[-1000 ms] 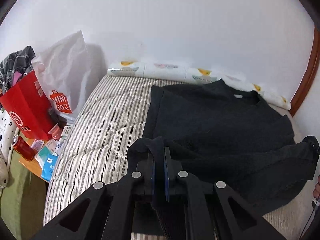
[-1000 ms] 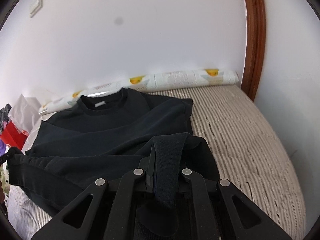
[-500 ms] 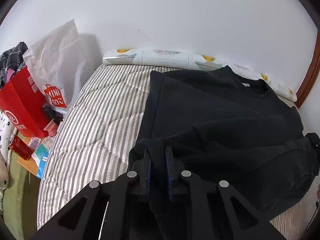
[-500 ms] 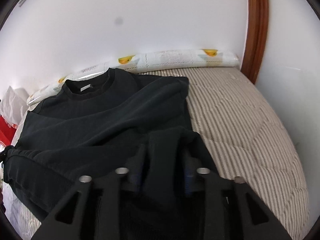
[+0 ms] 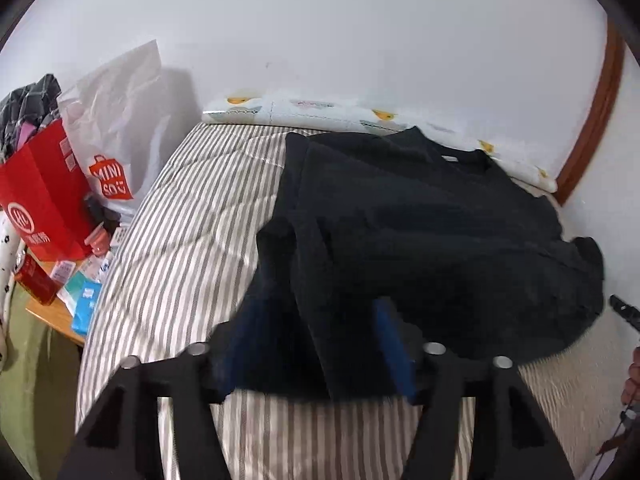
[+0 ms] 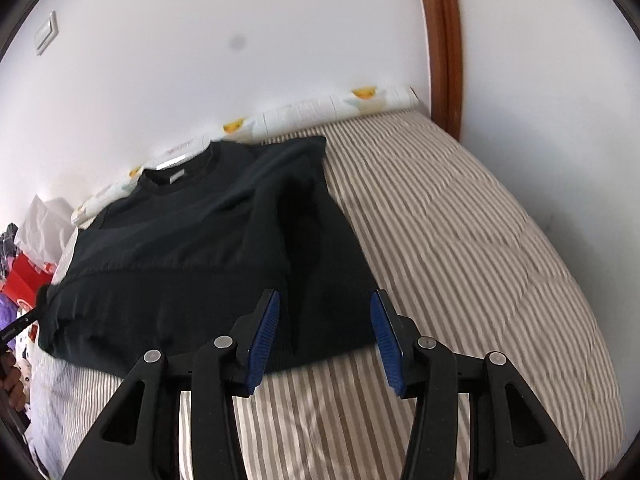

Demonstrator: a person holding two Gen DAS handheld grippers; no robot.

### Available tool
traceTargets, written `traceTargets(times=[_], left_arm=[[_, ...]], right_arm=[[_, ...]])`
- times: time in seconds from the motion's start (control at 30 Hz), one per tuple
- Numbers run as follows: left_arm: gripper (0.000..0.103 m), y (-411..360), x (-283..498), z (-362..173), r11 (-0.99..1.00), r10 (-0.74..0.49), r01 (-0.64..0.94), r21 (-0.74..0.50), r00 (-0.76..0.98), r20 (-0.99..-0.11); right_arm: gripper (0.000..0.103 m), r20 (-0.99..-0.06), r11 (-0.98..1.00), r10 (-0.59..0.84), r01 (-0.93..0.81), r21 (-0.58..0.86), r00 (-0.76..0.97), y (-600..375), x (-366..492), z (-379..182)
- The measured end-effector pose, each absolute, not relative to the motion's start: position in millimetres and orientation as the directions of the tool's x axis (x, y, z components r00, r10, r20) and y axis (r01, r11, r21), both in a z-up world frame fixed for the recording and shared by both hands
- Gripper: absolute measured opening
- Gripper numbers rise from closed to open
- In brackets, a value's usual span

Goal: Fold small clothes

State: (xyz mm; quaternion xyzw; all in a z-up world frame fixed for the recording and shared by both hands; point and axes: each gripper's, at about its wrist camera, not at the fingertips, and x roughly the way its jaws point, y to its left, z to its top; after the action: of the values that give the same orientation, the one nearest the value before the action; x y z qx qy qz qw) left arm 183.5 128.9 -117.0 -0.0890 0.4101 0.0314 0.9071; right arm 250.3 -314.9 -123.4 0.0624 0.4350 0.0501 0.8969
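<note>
Both grippers were clamped on the folded hem a second ago and have since let go. On the left gripper [image 5: 316,344] the jaws are opening, about half spread, with a fold of the black sweatshirt [image 5: 420,232] loose between the blue pads [image 5: 394,344], which do not press it. On the right gripper [image 6: 324,332] the jaws stand apart to a like width, the sweatshirt's [image 6: 192,248] near edge lying between them untouched.

One sweatshirt lies on the striped bed [image 6: 460,240], folded up on itself, collar at the far end toward the wall. In the right wrist view it fills the span from 9 to 12 o'clock of the jaws; bare quilt runs from 1 to 4 o'clock.

At 9 o'clock in the left wrist view a small tabletop [image 5: 54,318] carries one red can [image 5: 36,282], blurred packets, and one red paper bag [image 5: 38,196] with dark checked cloth [image 5: 28,108] above it. One white Miniso bag [image 5: 120,128] stands beside it; I cannot tell what it holds. At 12 o'clock one long printed bolster [image 5: 320,114] lies against the wall.
</note>
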Motion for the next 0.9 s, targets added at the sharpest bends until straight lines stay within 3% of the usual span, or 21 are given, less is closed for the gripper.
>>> traceTargets(times=[0.27, 0.57, 0.9], left_arm=[[0.059, 139, 141, -142, 0.966, -0.053, -0.163, -0.201, 0.636, -0.77], [0.058, 163, 152, -163, 0.936, -0.074, -0.228, -0.268, 0.618, -0.783], [0.058, 155, 179, -167, 0.95, -0.061, -0.201, -0.239, 0.629, -0.775]], right_arm=[[0.047, -0.791, 0.987, 0.136, -0.015, 0.159, 0.596, -322, 223, -137], [0.047, -0.799, 0.984, 0.116, 0.044, 0.175, 0.591, -328, 238, -142], [0.05, -0.805, 0.975, 0.111, 0.092, 0.201, 0.583, -318, 276, -161]])
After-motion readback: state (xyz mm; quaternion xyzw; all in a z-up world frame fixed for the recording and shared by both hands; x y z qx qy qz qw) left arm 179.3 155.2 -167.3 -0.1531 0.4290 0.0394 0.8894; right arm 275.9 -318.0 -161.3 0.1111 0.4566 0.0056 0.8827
